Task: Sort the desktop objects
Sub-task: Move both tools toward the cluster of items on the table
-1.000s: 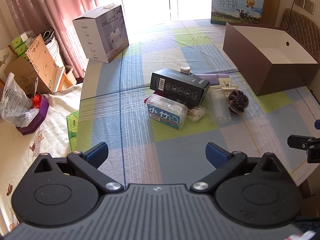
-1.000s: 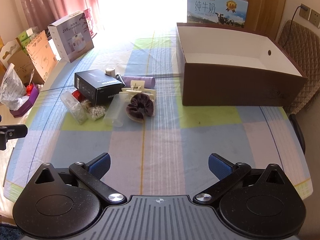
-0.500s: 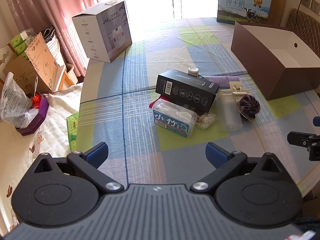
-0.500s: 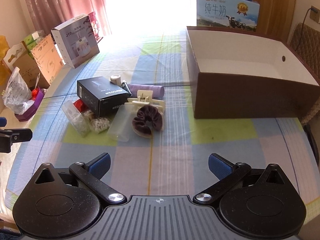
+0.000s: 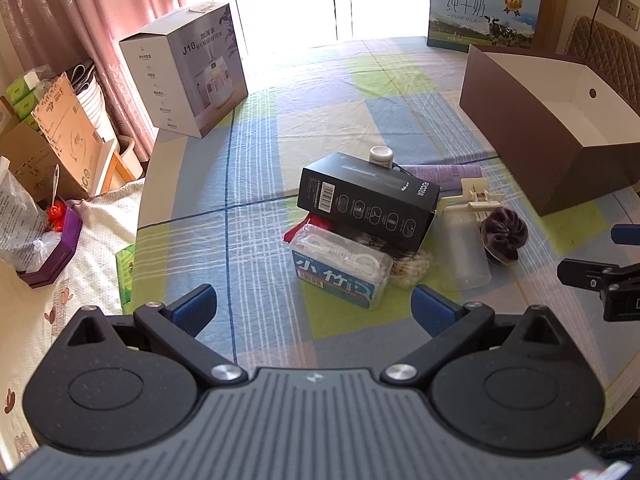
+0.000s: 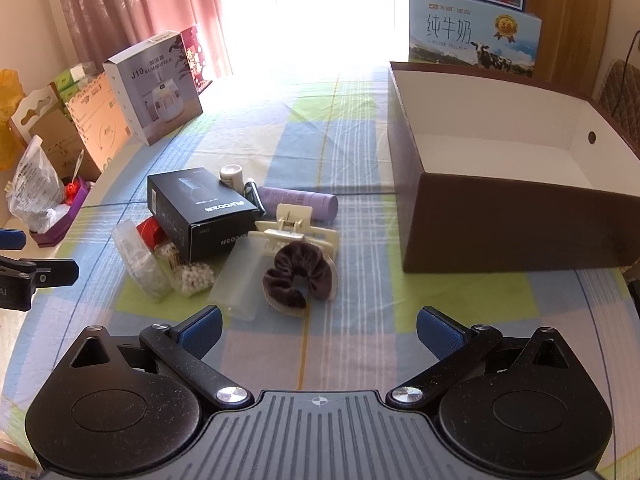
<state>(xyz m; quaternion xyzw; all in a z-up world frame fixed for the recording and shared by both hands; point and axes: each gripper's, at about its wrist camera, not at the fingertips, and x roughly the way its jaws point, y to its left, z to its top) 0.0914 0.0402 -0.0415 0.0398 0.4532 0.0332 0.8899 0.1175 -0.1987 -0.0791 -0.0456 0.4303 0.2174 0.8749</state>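
Note:
A pile of small objects lies mid-table: a black box [image 5: 368, 200] [image 6: 200, 210], a clear cotton-swab box with a blue label [image 5: 340, 270], a dark purple scrunchie [image 6: 298, 276] [image 5: 505, 236], a cream hair claw [image 6: 296, 226], a frosted plastic bottle [image 6: 244, 278], a purple tube [image 6: 298, 202] and a small white jar [image 6: 231, 175]. An empty brown box with a white inside [image 6: 516, 184] [image 5: 560, 136] stands to the right. My left gripper [image 5: 314, 308] is open, just short of the swab box. My right gripper [image 6: 318, 330] is open, just short of the scrunchie.
A checked cloth [image 6: 344, 128] covers the round table. A white humidifier carton [image 5: 188, 76] stands at the far left, a milk carton [image 6: 474, 40] at the back. Cardboard boxes and a bag [image 5: 20, 216] sit off the table's left edge.
Both grippers have moved forward toward the pile, which now looms larger in each view. Both stayed open. Nothing on the table has shifted.

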